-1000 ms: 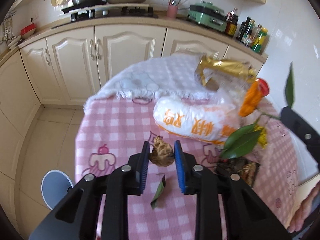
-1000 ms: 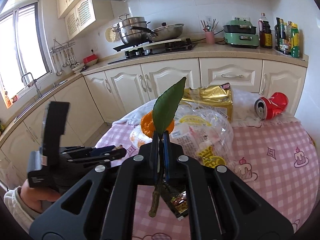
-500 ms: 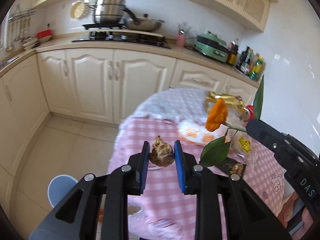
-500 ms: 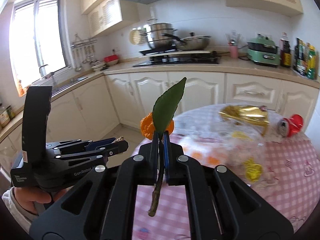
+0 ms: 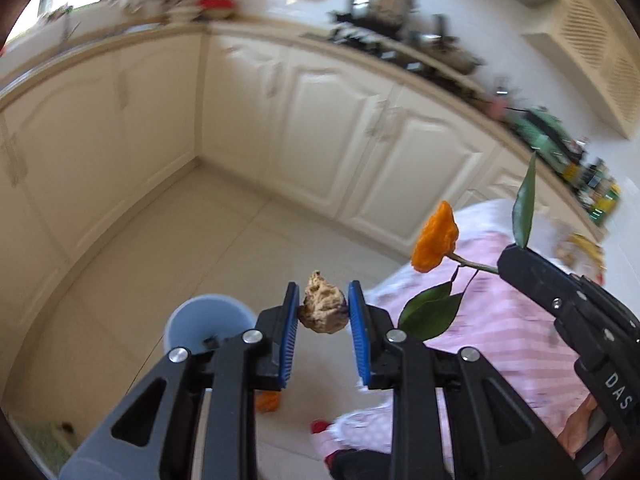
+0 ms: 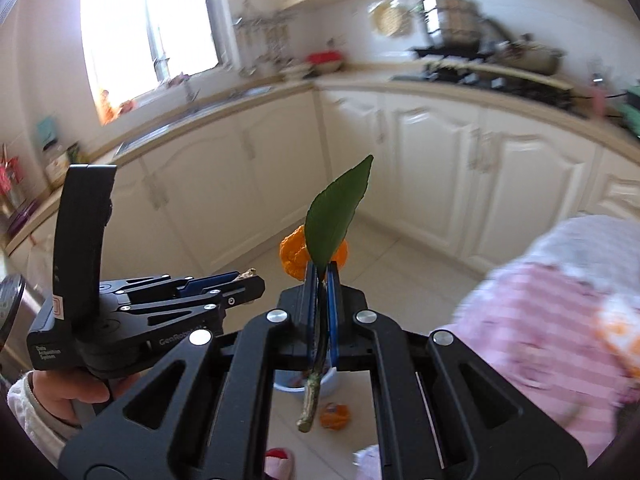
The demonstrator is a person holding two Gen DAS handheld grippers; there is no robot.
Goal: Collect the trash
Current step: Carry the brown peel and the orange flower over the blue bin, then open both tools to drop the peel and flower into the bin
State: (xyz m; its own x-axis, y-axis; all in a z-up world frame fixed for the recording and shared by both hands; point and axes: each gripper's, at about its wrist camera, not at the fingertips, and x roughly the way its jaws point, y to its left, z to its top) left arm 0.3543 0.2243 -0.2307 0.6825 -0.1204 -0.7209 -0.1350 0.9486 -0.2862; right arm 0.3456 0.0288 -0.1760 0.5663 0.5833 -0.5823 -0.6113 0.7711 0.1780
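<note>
Left gripper (image 5: 323, 312): jaws part-spread, brown scrap (image 5: 322, 308) pinched between the blue pads, held above floor beside the bin (image 5: 204, 322); right gripper (image 6: 321, 280): jaws pressed together on a leafy twig (image 6: 336, 216) bearing orange peel (image 6: 294, 258); tablecloth (image 5: 504, 320) at right

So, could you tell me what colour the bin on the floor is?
Light blue bin, clearest in the left wrist view.
</note>
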